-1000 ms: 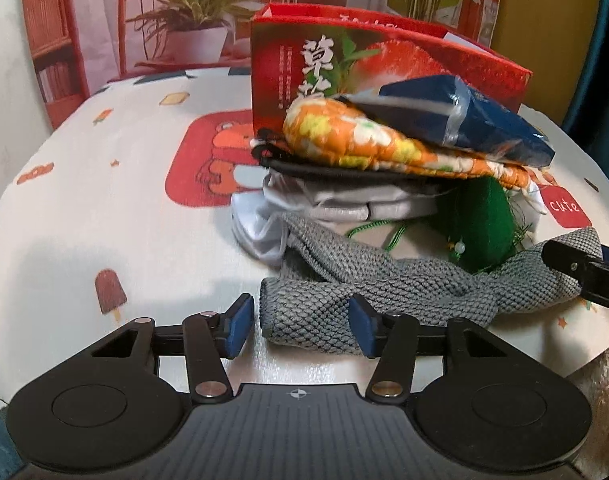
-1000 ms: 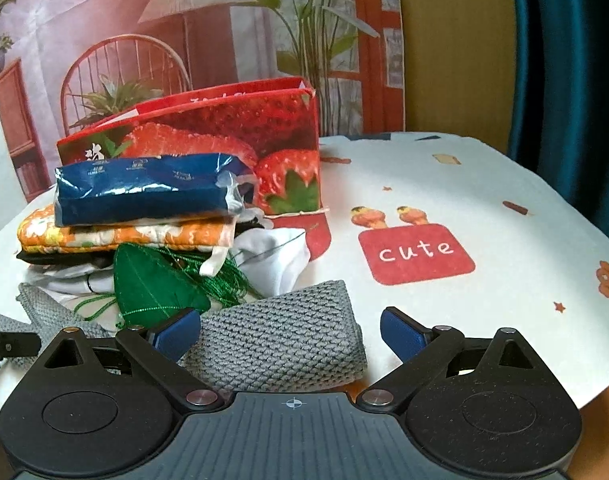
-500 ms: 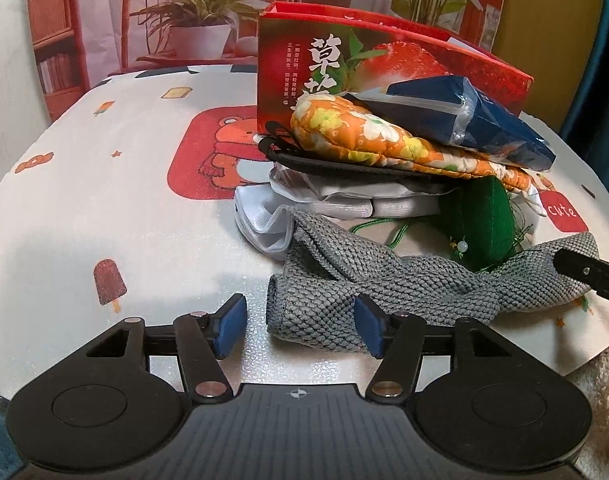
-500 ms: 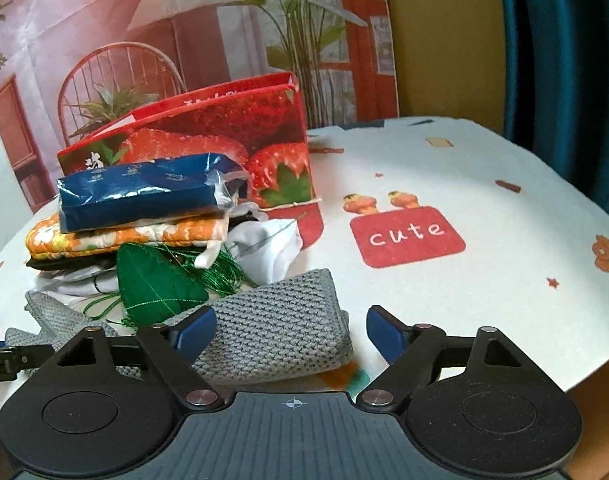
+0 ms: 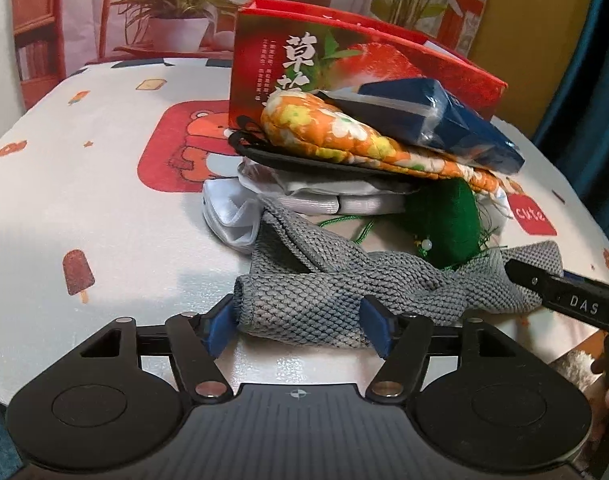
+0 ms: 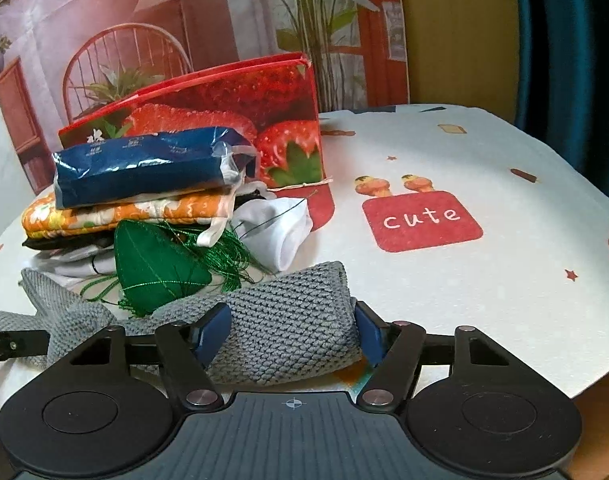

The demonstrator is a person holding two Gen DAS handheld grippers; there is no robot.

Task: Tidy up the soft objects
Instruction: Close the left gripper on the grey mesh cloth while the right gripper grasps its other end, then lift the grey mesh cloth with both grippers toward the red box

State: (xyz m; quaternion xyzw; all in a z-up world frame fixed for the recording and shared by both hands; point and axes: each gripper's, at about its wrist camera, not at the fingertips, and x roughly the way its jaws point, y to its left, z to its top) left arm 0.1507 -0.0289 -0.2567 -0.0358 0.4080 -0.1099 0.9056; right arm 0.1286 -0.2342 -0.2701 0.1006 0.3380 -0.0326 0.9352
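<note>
A grey knitted cloth point(image 5: 344, 280) lies stretched along the table's front edge. My left gripper point(image 5: 300, 326) is open with one end of the cloth between its blue pads. My right gripper point(image 6: 288, 328) is open with the cloth's other end point(image 6: 288, 332) between its pads, which touch its sides. Behind the cloth is a pile: a green felt leaf with thread point(image 6: 152, 272), white cloth point(image 5: 232, 216), an orange floral pad point(image 5: 344, 140) and a blue plastic pack point(image 6: 144, 164) on top.
A red strawberry gift bag point(image 6: 240, 108) stands behind the pile. The patterned tablecloth point(image 6: 464, 160) stretches to the right, with a red "cute" patch point(image 6: 422, 220). The table's front edge runs just under both grippers. The right gripper's finger point(image 5: 564, 300) shows in the left wrist view.
Both grippers have moved forward onto the grey cloth's ends. The right gripper's pads have narrowed from wide open to touching the cloth's sides.
</note>
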